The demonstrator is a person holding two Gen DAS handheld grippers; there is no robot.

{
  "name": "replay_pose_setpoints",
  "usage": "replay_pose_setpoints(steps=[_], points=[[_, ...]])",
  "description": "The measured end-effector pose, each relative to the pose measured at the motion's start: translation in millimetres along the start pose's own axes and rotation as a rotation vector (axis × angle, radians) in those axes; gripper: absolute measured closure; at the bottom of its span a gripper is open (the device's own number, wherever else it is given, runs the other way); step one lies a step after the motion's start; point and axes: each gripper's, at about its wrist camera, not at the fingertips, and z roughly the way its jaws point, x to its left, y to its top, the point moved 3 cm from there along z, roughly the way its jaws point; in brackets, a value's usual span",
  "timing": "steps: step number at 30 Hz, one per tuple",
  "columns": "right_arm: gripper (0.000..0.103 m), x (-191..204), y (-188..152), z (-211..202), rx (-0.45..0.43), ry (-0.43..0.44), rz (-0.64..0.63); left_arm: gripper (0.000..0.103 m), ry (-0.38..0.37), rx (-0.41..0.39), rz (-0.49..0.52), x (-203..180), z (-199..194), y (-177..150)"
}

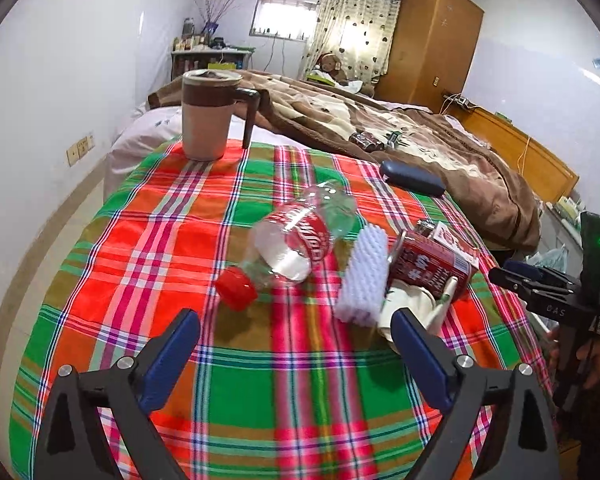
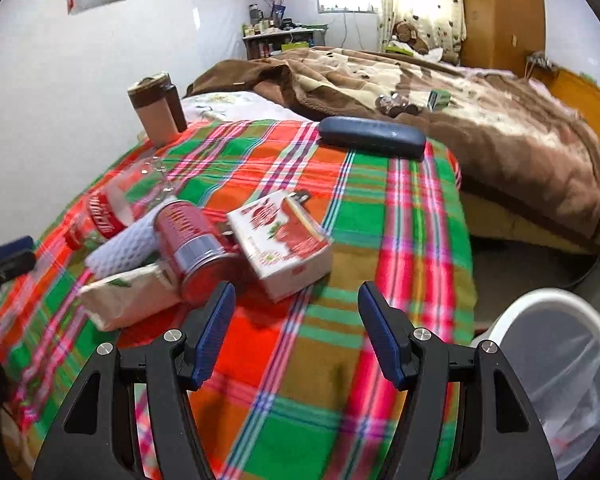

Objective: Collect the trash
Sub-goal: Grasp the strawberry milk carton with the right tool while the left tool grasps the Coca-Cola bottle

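Nearest you, the left gripper [image 1: 296, 334] and the right gripper [image 2: 296, 308] both gape wide over the red, green and pink plaid tablecloth [image 1: 260, 380], nothing between their blue pads. The trash lies clustered ahead: a clear plastic bottle with a red cap [image 1: 296, 240], white foam netting [image 1: 364, 276], a red tin can [image 2: 196, 244], a red-and-white carton [image 2: 284, 240]. A white lined bin [image 2: 556, 360] stands at the table's right. Beyond lies a bed under a brown blanket [image 2: 460, 112].

Both your wrist cameras look forward and down along their tongs, close over the table [image 1: 260, 380]; both views share the red can [image 1: 428, 268] amid the litter.
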Motion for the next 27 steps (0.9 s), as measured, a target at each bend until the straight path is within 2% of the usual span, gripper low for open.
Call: replay_pose_setpoints(steps=[2, 5, 8, 10, 18, 27], points=[[0.037, -3.2, 6.7, 2.2, -0.015, -0.004, -0.001, 0.006, 0.019, -0.007, 0.001, 7.1, 2.2, 4.4], [0.037, -6.5, 12.3, 11.5, -0.005, 0.044, 0.033, 0.006, -0.001, -0.002, 0.008, 11.7, 6.9, 11.3], [0.037, -6.2, 16.3, 22.3, 0.008, 0.031, 0.022, 0.006, -0.023, -0.001, 0.030, 12.1, 14.3, 21.1], [0.037, -5.3, 18.7, 28.2, 0.016, 0.056, 0.030, 0.006, -0.037, 0.003, 0.044, 10.4, 21.0, 29.1], [0.037, 4.7, 24.1, 43.0, 0.059, 0.108, -0.026, 0.006, -0.060, 0.076, 0.135, 0.2, 57.3, 55.5], [0.037, 5.9, 28.3, 62.4, 0.122, 0.099, -0.066, 0.006, -0.083, 0.148, 0.197, -6.9, 83.9, 63.7]])
